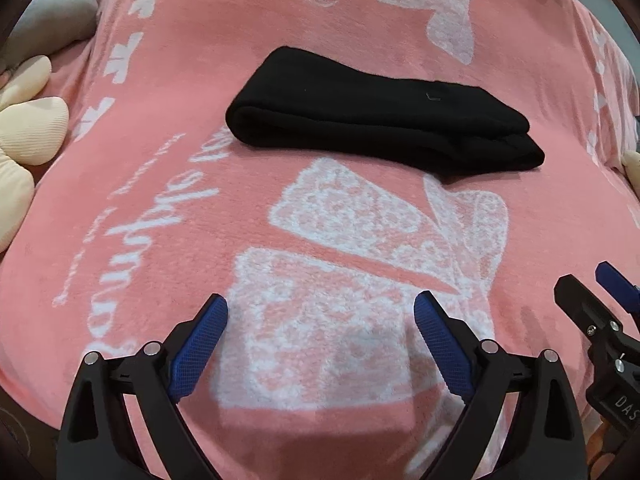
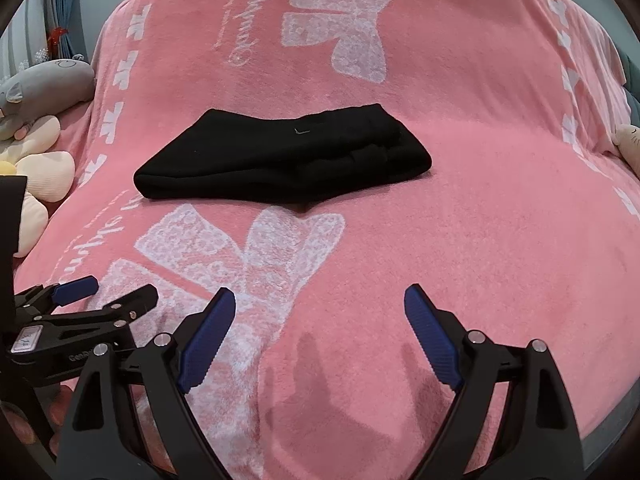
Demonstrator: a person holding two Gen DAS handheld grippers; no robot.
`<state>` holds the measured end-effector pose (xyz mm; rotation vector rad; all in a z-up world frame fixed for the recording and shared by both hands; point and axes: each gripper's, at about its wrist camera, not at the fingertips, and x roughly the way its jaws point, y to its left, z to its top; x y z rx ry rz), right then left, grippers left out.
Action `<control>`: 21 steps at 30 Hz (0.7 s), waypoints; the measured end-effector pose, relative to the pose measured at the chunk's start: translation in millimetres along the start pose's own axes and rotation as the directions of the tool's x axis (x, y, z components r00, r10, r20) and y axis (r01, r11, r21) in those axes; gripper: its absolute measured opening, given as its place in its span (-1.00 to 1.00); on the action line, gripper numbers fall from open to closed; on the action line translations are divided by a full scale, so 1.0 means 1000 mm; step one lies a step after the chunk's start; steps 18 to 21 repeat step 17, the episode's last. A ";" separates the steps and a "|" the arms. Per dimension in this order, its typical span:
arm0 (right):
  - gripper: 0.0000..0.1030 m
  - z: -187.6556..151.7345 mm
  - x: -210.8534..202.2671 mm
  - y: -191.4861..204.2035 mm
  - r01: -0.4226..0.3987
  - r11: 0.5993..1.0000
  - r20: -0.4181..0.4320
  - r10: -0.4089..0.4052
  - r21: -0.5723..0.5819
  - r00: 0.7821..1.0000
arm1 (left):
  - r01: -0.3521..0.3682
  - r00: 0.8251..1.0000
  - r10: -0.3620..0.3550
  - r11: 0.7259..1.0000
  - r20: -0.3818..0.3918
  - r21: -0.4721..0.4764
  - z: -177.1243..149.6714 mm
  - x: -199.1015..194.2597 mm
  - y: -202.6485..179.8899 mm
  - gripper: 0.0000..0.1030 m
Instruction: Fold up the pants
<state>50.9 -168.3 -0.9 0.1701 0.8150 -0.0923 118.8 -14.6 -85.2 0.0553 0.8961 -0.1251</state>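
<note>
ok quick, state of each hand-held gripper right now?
Left hand-held gripper: open, holding nothing, above the pink blanket.
Right hand-held gripper: open, holding nothing. The folded black pants lie ahead of both, untouched.

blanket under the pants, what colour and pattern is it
Pink blanket with white bows and script lettering, clearest in the right wrist view; the folded black pants lie on it.

bed: pink blanket (image 2: 480, 184) | on it: folded black pants (image 2: 280, 164)
</note>
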 end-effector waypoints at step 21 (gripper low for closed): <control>0.64 -0.004 -0.002 0.001 0.002 1.000 -0.007 -0.002 0.010 1.000 | -0.094 0.995 0.094 0.995 0.028 -0.025 -0.005 -0.002 0.008 0.78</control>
